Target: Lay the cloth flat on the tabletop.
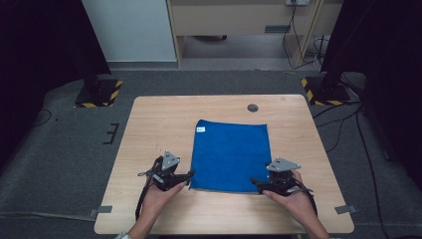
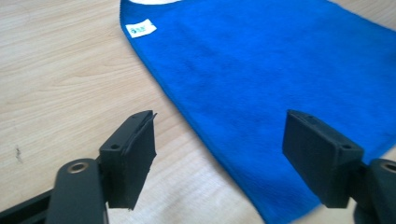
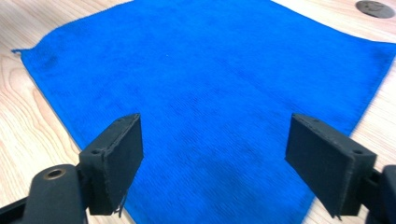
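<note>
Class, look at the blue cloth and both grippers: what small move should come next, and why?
Probably ease both grippers back off the near corners. The blue cloth lies flat on the wooden table, and the left gripper and right gripper stand open with nothing pinched, so the cloth looks released.

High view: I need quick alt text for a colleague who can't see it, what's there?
A blue cloth lies flat on a wooden table, and a person holds the left gripper and right gripper at its two near corners, jaws open, gripping nothing. A small white tag sits at the cloth's far left corner.
</note>
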